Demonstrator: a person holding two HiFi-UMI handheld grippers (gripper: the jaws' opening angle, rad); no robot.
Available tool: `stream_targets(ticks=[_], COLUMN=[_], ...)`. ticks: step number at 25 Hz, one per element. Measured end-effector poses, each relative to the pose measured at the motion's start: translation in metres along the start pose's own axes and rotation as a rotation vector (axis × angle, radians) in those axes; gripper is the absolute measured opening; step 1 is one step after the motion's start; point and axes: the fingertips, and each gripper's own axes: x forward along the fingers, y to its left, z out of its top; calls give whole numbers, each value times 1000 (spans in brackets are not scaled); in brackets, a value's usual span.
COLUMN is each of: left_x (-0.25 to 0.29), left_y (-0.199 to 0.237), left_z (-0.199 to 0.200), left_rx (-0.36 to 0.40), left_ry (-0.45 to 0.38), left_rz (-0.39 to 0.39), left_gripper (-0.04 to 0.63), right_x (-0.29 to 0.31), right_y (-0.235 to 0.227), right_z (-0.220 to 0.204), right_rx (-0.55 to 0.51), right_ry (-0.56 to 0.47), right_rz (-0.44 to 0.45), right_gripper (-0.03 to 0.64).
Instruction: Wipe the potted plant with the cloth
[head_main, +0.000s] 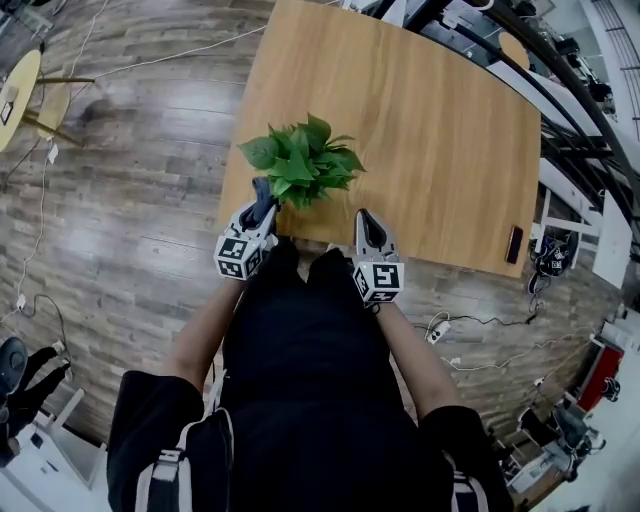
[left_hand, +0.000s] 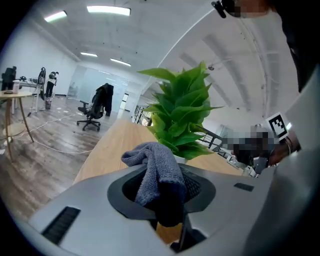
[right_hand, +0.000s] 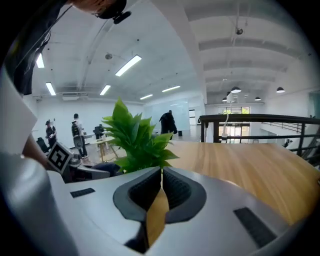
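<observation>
A leafy green potted plant (head_main: 302, 160) stands near the front edge of a wooden table (head_main: 430, 130). My left gripper (head_main: 262, 198) is just left of the plant's base and is shut on a grey cloth (left_hand: 155, 170), which bunches up out of its jaws. In the left gripper view the plant (left_hand: 181, 117) rises right behind the cloth. My right gripper (head_main: 366, 222) is at the table's front edge, right of the plant, shut and holding nothing. In the right gripper view (right_hand: 161, 172) the plant (right_hand: 134, 137) stands a little to the left, beyond the jaws.
A dark phone (head_main: 514, 243) lies at the table's front right corner. Cables (head_main: 40, 200) trail over the wooden floor on the left, where a round side table (head_main: 20, 95) stands. A black office chair (left_hand: 95, 107) stands far off, and people are in the distance (right_hand: 76, 132).
</observation>
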Motion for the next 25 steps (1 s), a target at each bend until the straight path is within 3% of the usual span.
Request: stream_targets(ticks=[4, 7, 8, 9, 14, 20, 25], left_x=[29, 39, 40, 41, 56, 67, 69], left_y=[11, 10, 9, 9, 19, 20, 11], left_z=[-14, -29, -32, -32, -27, -22, -22], left_rx=[88, 108, 109, 111, 127, 79, 110], left_ry=[67, 134, 143, 147, 180, 162, 165], left_rz=[-18, -52, -64, -72, -68, -70, -82], left_gripper=[126, 126, 126, 126, 126, 126, 127], right_x=[35, 48, 50, 53, 82, 103, 101], right_y=[10, 26, 32, 36, 38, 50, 56], right_z=[-32, -62, -71, -77, -82, -70, -69], right_rx=[-124, -130, -111, -102, -190, -309, -293], right_ry=[104, 190, 216, 235, 254, 234, 228], right_rz=[155, 279, 320, 349, 377, 442, 436], right_gripper=[20, 36, 179, 222, 230, 232, 232])
